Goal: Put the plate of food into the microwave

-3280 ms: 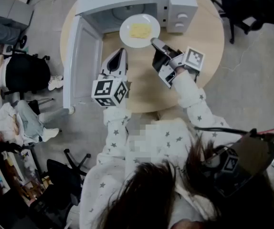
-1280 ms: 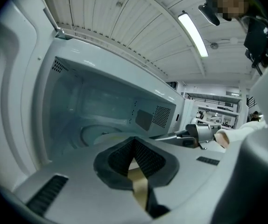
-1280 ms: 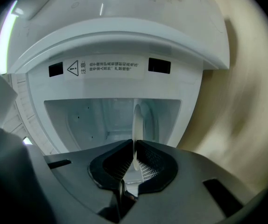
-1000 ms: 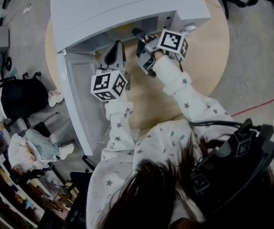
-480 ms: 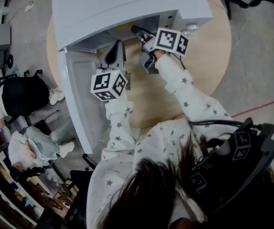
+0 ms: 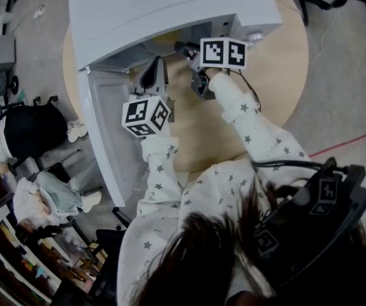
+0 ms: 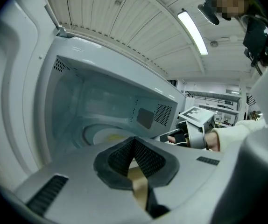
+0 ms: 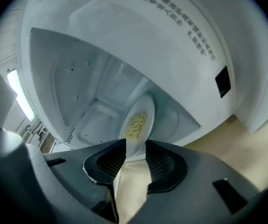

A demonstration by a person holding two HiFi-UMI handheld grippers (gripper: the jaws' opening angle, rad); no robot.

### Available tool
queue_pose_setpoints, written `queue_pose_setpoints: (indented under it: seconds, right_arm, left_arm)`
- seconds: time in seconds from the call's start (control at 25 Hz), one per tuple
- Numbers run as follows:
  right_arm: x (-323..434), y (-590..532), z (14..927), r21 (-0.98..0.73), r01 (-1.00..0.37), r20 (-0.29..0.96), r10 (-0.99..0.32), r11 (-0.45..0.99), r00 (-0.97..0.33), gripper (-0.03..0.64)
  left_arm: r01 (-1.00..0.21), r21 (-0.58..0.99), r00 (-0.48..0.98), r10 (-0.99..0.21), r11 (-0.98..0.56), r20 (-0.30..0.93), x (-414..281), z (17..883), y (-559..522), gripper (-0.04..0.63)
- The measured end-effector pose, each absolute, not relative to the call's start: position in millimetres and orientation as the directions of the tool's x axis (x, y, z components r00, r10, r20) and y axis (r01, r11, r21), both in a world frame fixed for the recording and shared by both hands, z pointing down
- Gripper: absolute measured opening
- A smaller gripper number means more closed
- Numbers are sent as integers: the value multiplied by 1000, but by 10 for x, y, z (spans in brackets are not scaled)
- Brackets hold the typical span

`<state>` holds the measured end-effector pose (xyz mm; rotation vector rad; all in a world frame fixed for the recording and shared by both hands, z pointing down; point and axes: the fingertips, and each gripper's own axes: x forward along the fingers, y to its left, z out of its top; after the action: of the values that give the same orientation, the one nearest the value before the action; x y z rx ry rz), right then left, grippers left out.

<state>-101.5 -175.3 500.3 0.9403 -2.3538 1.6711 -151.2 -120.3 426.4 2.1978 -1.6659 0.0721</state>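
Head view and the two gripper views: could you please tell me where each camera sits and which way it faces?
Head view: on the person's head, looking down at microwave and table; shows hair, starred sleeves, left gripper, right gripper.
Left gripper view: on the left gripper, facing the microwave's cavity; shut jaws show, plus the right gripper.
Right gripper view: on the right gripper, facing the plate inside; its jaws, just opened, stand apart, plate rim showing between, unpressed.
Shared: both gripper views show the plate in the cavity.

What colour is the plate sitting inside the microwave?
White plate with pale yellow food on it. The right gripper view shows it best.
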Motion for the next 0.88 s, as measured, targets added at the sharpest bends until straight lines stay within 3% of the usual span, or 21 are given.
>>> queue_pose_setpoints:
  seconds: [0.64, 0.88]
  right_arm:
    - [-1009, -1563, 5115, -860, -488, 417, -344, 150, -841, 115]
    - [-1063, -1459, 4962, -912, -378, 318, -307, 161, -897, 114]
  left_arm:
    - [-938, 267, 290, -919, -219, 266, -1525, 4302, -1195, 2]
    - [-939, 262, 289, -921, -221, 261, -1519, 4306, -1185, 2]
